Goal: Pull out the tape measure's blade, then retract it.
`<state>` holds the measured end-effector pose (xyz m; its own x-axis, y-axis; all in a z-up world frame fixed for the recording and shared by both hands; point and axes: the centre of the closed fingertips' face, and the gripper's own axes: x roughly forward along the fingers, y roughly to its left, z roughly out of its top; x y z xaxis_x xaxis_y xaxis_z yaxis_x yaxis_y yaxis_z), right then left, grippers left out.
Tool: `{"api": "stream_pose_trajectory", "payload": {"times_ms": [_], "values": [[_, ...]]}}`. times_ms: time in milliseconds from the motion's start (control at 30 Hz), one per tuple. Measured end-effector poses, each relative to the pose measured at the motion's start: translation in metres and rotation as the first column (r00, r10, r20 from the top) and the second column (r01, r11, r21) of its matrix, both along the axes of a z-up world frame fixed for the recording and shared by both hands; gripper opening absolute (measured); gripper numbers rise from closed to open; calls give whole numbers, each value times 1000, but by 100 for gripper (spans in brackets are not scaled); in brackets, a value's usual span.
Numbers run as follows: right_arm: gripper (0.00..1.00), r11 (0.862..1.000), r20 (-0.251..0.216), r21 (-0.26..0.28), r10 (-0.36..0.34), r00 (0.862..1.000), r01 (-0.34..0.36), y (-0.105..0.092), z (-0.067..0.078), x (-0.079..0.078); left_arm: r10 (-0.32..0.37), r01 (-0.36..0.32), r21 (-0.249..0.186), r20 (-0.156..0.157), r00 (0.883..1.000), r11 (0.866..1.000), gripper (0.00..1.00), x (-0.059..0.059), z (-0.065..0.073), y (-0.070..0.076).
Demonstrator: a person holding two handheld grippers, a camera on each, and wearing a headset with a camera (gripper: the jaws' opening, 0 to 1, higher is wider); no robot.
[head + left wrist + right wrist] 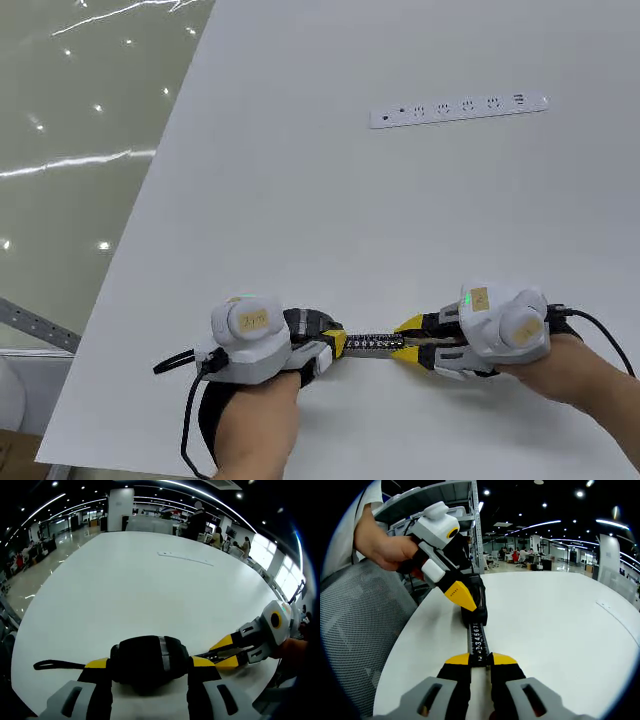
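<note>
The black tape measure case sits clamped between the yellow-tipped fingers of my left gripper, near the table's front edge; its case also shows in the head view and its case in the right gripper view. A short length of black blade with white numbers runs from the case toward the right. My right gripper is shut on the blade end. In the head view the left gripper and right gripper face each other, a hand's width apart.
A white power strip lies flat far back on the white table. A black wrist strap trails left from the case. The table's left edge drops to a glossy floor. A mesh chair stands behind the left hand.
</note>
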<state>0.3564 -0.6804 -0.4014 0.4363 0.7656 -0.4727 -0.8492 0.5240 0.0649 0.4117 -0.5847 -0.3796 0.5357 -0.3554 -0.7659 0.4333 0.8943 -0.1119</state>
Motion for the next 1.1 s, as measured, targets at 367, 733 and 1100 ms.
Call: {"api": "stream_pose_trajectory", "payload": {"times_ms": [367, 733, 1100], "values": [[13, 1000, 20, 4, 9, 1000, -9, 17, -2, 8, 3, -2, 7, -6, 1000, 1000, 57, 0, 0, 0], [12, 1000, 6, 24, 11, 1000, -11, 28, -2, 15, 10, -10, -5, -20, 1000, 1000, 57, 0, -1, 0], [12, 1000, 1, 8, 18, 1000, -18, 31, 0, 16, 13, -13, -12, -21, 1000, 1000, 57, 0, -1, 0]]}}
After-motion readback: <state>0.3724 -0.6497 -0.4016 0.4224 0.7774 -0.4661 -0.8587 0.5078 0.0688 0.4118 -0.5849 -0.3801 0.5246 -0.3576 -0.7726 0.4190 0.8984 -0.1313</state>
